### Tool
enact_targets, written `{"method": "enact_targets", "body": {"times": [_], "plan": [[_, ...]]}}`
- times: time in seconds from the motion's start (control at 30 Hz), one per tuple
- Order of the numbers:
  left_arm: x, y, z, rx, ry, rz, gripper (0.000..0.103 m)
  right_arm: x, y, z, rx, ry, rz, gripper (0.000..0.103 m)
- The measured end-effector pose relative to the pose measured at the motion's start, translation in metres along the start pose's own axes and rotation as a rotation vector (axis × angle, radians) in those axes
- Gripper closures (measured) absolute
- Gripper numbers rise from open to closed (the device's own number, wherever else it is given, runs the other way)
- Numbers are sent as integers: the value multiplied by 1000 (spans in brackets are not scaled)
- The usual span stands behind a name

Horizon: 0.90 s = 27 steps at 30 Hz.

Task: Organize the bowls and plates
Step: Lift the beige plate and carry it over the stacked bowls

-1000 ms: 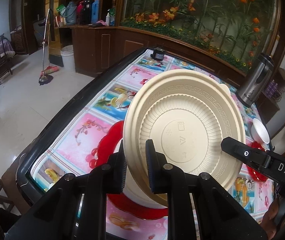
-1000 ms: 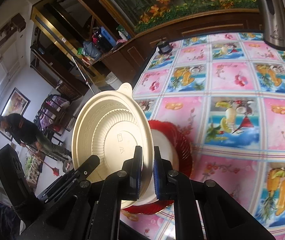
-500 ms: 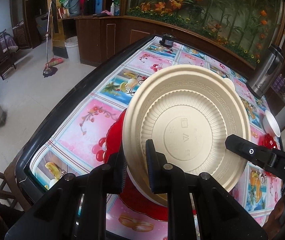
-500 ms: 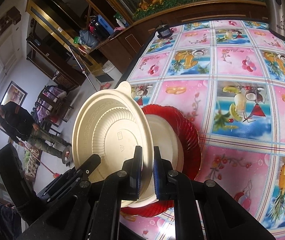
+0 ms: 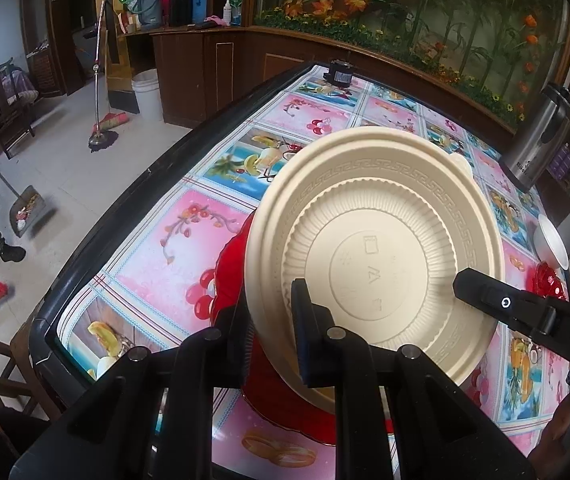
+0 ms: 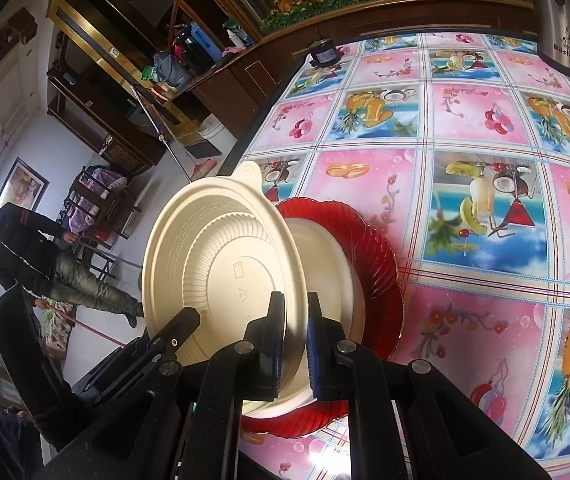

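Both the left gripper (image 5: 271, 332) and the right gripper (image 6: 295, 344) are pinching the rim of a tilted cream bowl (image 5: 373, 256) over the red plate (image 6: 369, 248) near the table's (image 6: 465, 128) edge, "DAS" showing on the right gripper.

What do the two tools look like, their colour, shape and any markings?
Both are matte black. The left tool has two flat, upright fingers on chunky angled arms with round silver pivot pins. The right tool is built the same, but its fingers carry blue pads. Seen from the left wrist, the right tool's side shows white letters "DAS" and a small ringed dot. No cables or sleeves show.
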<state>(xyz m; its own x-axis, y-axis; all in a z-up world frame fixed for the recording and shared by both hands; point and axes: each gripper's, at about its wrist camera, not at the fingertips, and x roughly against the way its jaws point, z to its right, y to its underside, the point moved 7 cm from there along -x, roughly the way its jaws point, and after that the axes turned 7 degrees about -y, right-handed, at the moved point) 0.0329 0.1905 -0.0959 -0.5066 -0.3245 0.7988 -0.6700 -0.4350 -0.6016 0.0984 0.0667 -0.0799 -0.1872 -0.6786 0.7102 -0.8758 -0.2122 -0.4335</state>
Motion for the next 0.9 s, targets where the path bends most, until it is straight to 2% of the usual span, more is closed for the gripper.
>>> {"method": "enact_targets", "body": {"times": [0.9], "plan": [[-4,4,0,-2,-13,-15,88,-8,2,3,-1,19,-18,93]]}}
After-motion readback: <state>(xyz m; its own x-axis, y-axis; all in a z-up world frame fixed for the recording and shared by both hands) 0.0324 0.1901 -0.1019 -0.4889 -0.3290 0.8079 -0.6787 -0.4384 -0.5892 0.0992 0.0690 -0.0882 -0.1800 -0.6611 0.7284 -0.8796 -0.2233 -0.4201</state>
